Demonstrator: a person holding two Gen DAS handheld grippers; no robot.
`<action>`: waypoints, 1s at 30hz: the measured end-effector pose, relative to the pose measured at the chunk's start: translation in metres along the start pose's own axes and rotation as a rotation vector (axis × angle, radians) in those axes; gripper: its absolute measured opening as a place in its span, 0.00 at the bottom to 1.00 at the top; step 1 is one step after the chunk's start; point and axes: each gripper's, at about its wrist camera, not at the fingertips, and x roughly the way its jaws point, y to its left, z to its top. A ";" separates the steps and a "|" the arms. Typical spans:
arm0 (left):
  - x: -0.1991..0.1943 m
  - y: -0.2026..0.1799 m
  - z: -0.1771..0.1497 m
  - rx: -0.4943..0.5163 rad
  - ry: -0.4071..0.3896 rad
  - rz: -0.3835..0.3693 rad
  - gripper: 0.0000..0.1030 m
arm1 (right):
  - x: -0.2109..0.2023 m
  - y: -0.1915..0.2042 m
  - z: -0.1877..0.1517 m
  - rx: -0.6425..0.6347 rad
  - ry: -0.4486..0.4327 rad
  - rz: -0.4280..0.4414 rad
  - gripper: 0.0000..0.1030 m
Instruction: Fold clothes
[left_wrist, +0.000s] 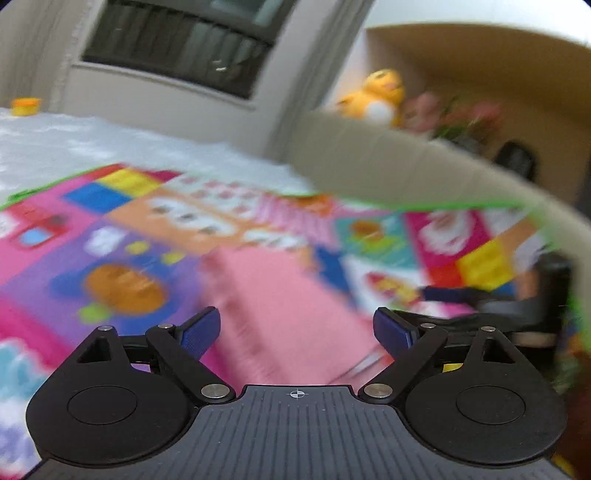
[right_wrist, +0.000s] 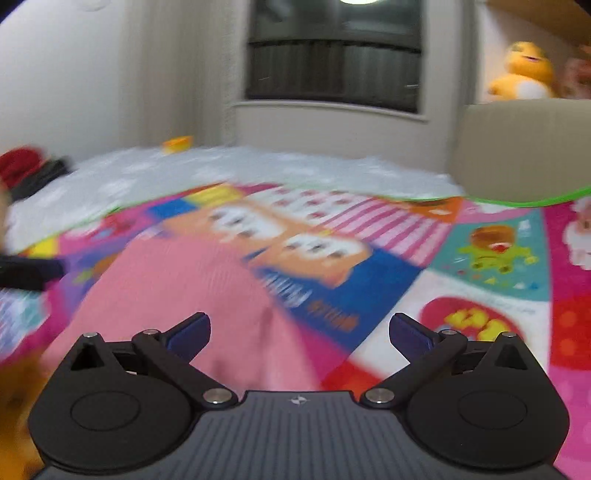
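Observation:
A pink garment (left_wrist: 284, 314) lies flat on a bright patterned play mat (left_wrist: 122, 236), and the picture is blurred by motion. My left gripper (left_wrist: 297, 328) hovers just above the garment's near part, open, nothing between its blue fingers (left_wrist: 201, 330). In the right wrist view the same pink garment (right_wrist: 177, 295) spreads left of centre on the play mat (right_wrist: 498, 266). My right gripper (right_wrist: 300, 330) is open over the garment's right edge and holds nothing. The other gripper shows as a dark shape at each view's side (left_wrist: 517, 306).
A beige cushioned sofa edge (left_wrist: 406, 166) curves along the right, with a yellow plush toy (left_wrist: 376, 94) behind it. A white fluffy rug (right_wrist: 258, 166) lies beyond the mat, with a small yellow object (right_wrist: 178, 144) on it. Red and dark items (right_wrist: 26, 170) sit far left.

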 end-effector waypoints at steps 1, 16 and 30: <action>0.012 0.002 0.001 -0.020 0.018 -0.032 0.90 | 0.012 -0.001 0.004 0.013 0.017 -0.010 1.00; -0.022 -0.034 -0.057 0.009 -0.025 0.267 0.95 | -0.053 -0.018 -0.054 0.121 0.062 0.081 1.00; -0.059 -0.133 -0.160 0.207 -0.054 0.584 1.00 | -0.154 0.000 -0.145 0.000 -0.080 -0.036 1.00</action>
